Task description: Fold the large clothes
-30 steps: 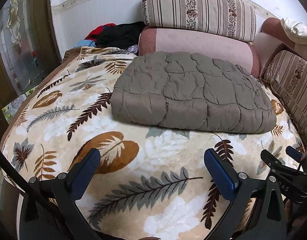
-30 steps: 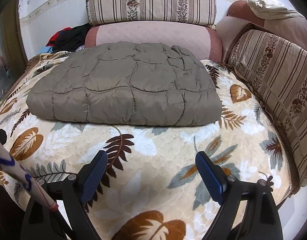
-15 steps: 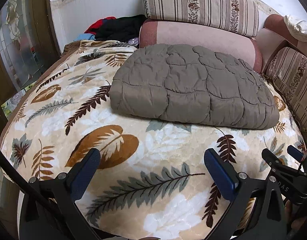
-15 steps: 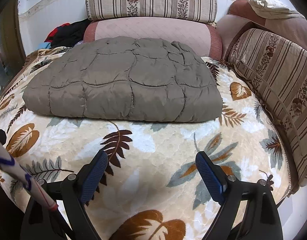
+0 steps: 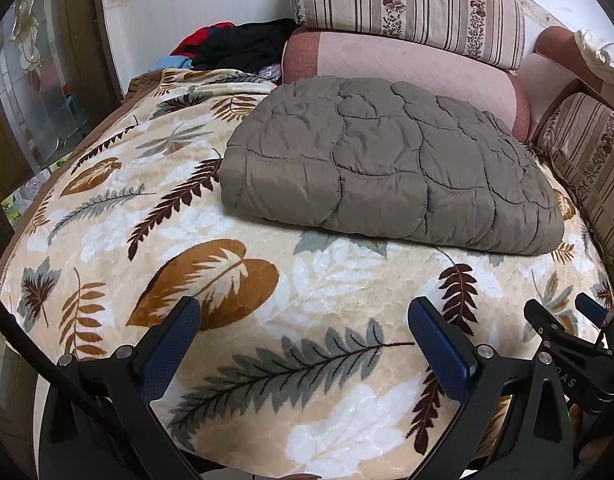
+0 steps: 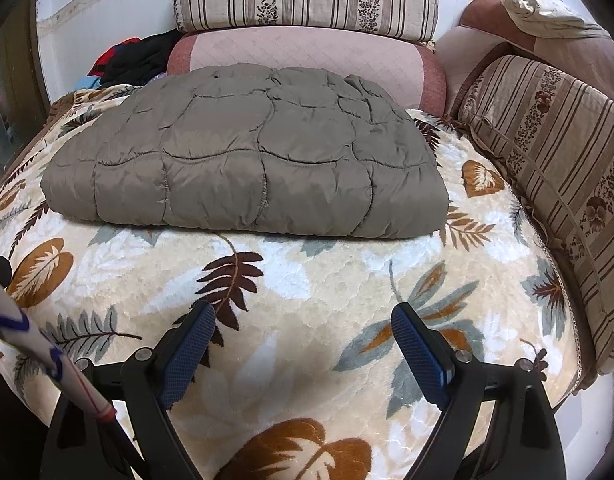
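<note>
A folded grey-brown quilted coat (image 6: 243,168) lies on the leaf-print blanket (image 6: 315,288), its far edge against the pink bolster (image 6: 307,58). I hold my left gripper (image 5: 303,336) and right gripper (image 6: 303,340) near the coat's front edge, both spread wide and empty. My worry: the slick, puffy padding could spring open if I pinch only the top layer.

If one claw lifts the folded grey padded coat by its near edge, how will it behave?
The grey padded coat will probably sag and unfold, since it lies in soft puffy layers. Its smooth, slightly shiny shell may slip between the pads. It looks light for its bulk.
</note>
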A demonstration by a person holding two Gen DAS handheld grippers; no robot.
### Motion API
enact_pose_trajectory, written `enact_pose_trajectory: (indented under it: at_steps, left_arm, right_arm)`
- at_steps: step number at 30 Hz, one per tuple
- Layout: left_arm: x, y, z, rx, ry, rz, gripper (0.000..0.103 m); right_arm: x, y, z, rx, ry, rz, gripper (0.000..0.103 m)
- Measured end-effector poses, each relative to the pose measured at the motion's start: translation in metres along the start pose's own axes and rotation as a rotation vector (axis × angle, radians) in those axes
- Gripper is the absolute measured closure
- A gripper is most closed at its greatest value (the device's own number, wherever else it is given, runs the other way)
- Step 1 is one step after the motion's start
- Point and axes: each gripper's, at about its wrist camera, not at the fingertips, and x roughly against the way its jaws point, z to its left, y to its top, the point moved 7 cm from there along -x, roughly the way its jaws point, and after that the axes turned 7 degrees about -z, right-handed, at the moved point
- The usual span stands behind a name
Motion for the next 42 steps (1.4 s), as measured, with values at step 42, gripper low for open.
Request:
enact_pose_trajectory:
  at_steps: [42]
  left_arm:
    - [-0.0091, -0.0088, -0.0013, 0.005, -0.005, 0.029, 0.0]
  right_arm:
    - [-0.0077, -0.0057, 0.0045, 0.027, -0.006, 0.013, 0.01]
